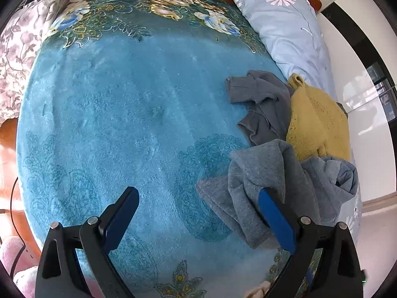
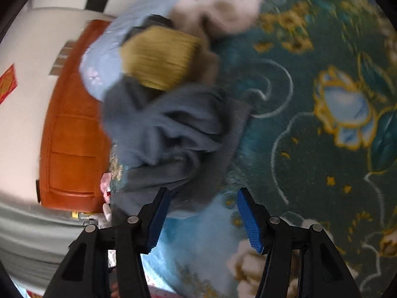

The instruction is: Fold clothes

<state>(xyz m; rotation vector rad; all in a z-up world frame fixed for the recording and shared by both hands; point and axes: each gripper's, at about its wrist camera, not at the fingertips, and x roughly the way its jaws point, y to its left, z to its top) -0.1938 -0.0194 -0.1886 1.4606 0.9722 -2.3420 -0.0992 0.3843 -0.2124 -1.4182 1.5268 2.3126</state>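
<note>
Left wrist view: the left gripper (image 1: 198,213) hangs with fingers spread wide, empty, over the bed (image 1: 124,124); at three o'clock the grey garment (image 1: 253,186) lies crumpled against the yellow knit (image 1: 317,121). The right gripper (image 2: 203,213), parted and empty, nears the pile; a blind pinch could snag two layers.

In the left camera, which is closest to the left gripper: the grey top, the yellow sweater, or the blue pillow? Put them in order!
From the left gripper, nearest first:
1. Grey top: right by the right-hand finger, low on the right.
2. Yellow sweater: farther back on the right, behind the grey top.
3. Blue pillow: farthest, top right at the head of the bed.
</note>
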